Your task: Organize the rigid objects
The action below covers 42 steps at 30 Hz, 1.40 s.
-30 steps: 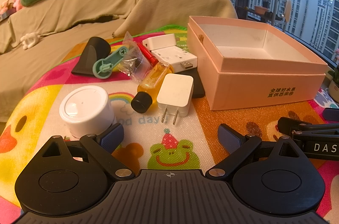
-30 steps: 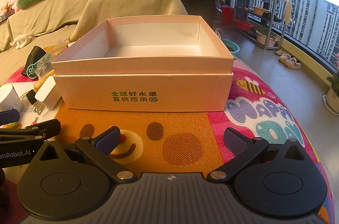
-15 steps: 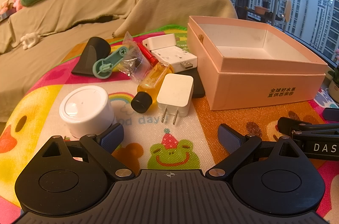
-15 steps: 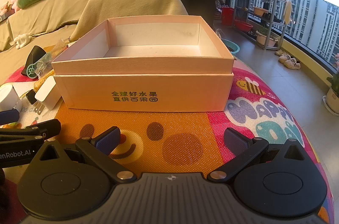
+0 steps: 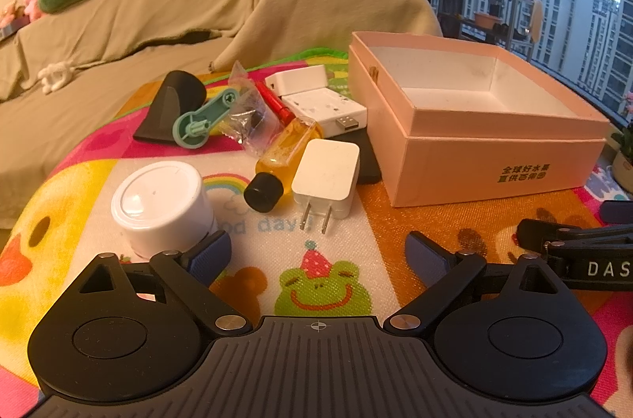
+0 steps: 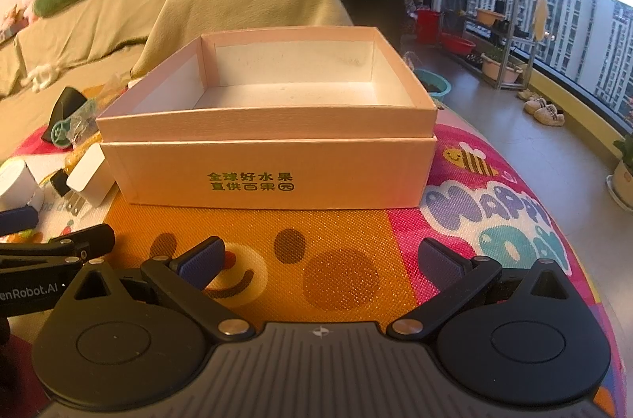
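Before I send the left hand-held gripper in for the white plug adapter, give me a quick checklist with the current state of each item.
1. Left hand-held gripper open and holding nothing: ok.
2. White plug adapter in view, prongs pointing toward the gripper: ok.
3. Space around the adapter: not ok, the yellow bottle lies right against its left side.
4. White round container clear of the left finger: not ok, it sits right beside it.
5. Pink box open, nothing seen inside: ok.
6. Right hand-held gripper open, short of the box: ok.
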Motion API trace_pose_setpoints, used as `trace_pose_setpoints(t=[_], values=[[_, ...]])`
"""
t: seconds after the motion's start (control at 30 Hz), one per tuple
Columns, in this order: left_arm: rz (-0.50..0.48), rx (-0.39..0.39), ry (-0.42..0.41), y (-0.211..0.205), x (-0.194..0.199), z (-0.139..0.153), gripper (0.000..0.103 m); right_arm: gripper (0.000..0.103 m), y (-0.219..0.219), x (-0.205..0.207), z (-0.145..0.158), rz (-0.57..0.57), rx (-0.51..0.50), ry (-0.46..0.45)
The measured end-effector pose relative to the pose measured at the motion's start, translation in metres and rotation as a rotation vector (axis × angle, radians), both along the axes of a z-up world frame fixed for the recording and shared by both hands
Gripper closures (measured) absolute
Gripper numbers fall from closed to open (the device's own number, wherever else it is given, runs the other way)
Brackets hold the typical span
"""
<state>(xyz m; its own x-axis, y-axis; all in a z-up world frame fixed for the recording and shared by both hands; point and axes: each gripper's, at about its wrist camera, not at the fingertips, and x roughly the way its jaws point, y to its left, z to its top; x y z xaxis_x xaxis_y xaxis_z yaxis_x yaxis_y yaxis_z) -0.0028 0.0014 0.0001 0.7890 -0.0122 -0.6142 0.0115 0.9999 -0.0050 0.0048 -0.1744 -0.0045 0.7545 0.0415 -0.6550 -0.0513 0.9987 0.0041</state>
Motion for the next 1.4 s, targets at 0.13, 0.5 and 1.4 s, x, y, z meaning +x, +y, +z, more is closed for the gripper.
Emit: trace_pose_setpoints(t=[0.13,0.5,1.4], values=[[-0.070,-0.112,-0.022,0.011,-0.016,0.006,0.016,0.000,-0.001,0.008,0.004,0.035,-0.010,0.059],[0.012,-0.098,-0.213,0.143,0.047,0.071,0.018,0.000,-0.007,0.005,0.005,0.114,-0.011,0.063],[-0.095,-0.603,0.079,0.170,0.007,0.008,0.052,0.004,0.071,-0.041,0.023,0.655,0.002,-0.063]])
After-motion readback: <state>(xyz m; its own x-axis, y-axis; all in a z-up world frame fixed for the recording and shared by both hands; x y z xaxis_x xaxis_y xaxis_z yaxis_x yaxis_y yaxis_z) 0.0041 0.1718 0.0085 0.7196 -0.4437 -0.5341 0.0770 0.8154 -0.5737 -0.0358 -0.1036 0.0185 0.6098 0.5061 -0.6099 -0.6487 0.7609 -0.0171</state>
